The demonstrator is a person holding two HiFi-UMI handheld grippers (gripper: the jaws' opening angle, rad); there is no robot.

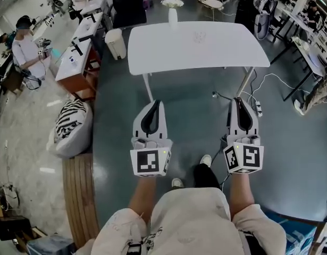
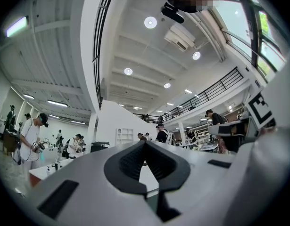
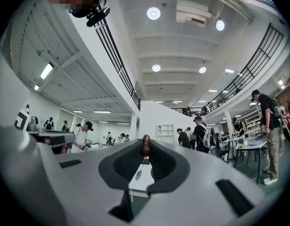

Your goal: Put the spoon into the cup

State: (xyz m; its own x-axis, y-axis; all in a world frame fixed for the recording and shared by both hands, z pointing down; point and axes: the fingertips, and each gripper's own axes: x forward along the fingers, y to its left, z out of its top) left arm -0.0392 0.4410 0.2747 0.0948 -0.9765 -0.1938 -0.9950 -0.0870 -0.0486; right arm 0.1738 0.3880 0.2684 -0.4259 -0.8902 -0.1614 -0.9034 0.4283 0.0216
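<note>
I stand back from a white table (image 1: 168,52); a faint clear cup (image 1: 199,36) rests on its middle. No spoon shows in the head view. My left gripper (image 1: 154,104) and right gripper (image 1: 239,101) hang side by side over the grey floor, short of the table, both with tips together and nothing held. In the left gripper view the left gripper (image 2: 145,144) is shut, tips touching. In the right gripper view the right gripper (image 3: 145,142) frames a small brown shape at its tips and a grey oval (image 3: 138,174) on the white tabletop; I cannot tell what either is.
A white vase with flowers (image 1: 173,10) stands at the table's far edge. A white bin (image 1: 116,42) is left of the table. A striped cushion (image 1: 72,125) lies on a wooden bench (image 1: 81,195). A power strip (image 1: 257,108) and cables lie beside the right table leg.
</note>
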